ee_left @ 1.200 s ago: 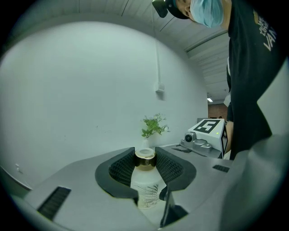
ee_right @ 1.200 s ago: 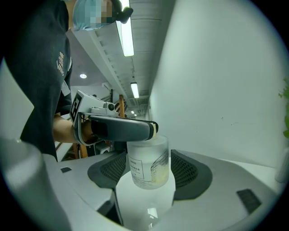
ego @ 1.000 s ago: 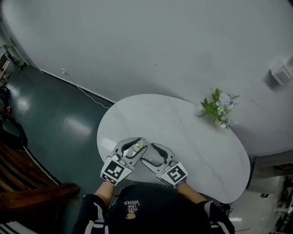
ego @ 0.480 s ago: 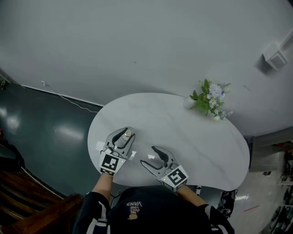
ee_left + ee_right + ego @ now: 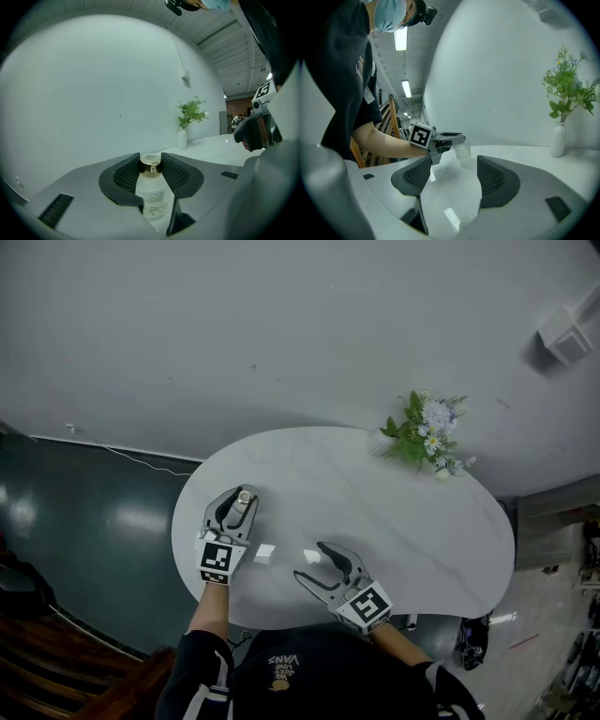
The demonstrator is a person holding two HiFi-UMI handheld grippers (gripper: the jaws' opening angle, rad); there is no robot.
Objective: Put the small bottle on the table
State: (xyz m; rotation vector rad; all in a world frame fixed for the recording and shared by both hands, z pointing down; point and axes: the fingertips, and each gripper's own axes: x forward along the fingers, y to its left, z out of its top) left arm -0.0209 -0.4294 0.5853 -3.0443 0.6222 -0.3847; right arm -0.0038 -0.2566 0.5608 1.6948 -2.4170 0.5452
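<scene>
A small frosted bottle [image 5: 152,192] with a gold cap [image 5: 245,496] stands upright between the jaws of my left gripper [image 5: 234,505], which is shut on it. In the right gripper view the bottle [image 5: 462,151] hangs a little above the white table [image 5: 412,531] near its left edge. My right gripper [image 5: 322,564] is open with nothing between its jaws, low over the table's front part, to the right of the left gripper [image 5: 443,139].
A white vase with green and pale blue flowers [image 5: 419,434] stands at the table's far right edge against the white wall. Dark green floor [image 5: 84,521] lies to the left. A white box [image 5: 568,336] is fixed on the wall at the upper right.
My left gripper has carried the bottle leftward and away from the right gripper, toward the table's left edge. The right gripper has stayed near the front edge. The head view has shifted.
</scene>
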